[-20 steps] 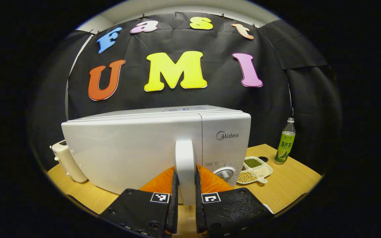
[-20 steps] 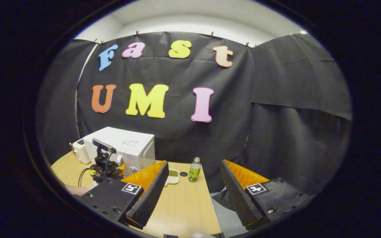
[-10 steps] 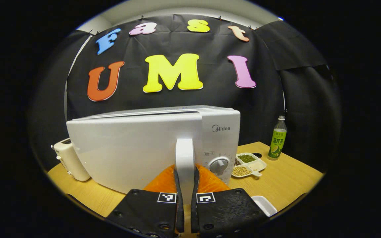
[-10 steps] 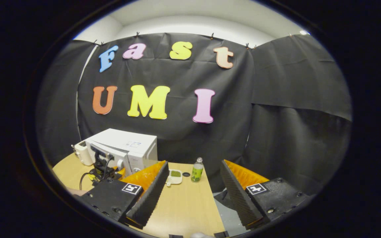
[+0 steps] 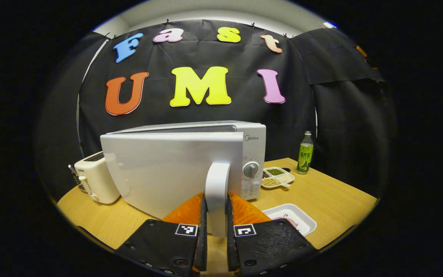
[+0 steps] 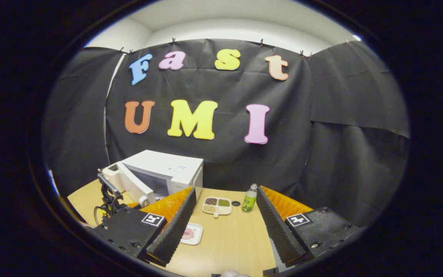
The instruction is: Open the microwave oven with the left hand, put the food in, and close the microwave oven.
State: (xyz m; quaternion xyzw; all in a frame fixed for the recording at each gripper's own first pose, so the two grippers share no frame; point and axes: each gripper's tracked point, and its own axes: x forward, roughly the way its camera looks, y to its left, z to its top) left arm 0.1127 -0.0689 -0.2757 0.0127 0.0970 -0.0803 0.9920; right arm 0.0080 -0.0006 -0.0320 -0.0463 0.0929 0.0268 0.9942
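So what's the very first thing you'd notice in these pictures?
The big white microwave in the middle of the table, its door swung partly open. The left gripper is pinching the door handle. Nearby, to the right, a white tray with something pink waits on the table, and the right gripper hangs open.

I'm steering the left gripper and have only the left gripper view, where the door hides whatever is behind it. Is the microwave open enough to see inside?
Observer: Yes. In the right gripper view the microwave door stands well out from the body, and the dark cavity shows behind it.
Operator: Is the right gripper holding the food?
Observer: No. The right gripper is open with nothing between its fingers. The white tray with the pink food lies on the table beside its left finger.
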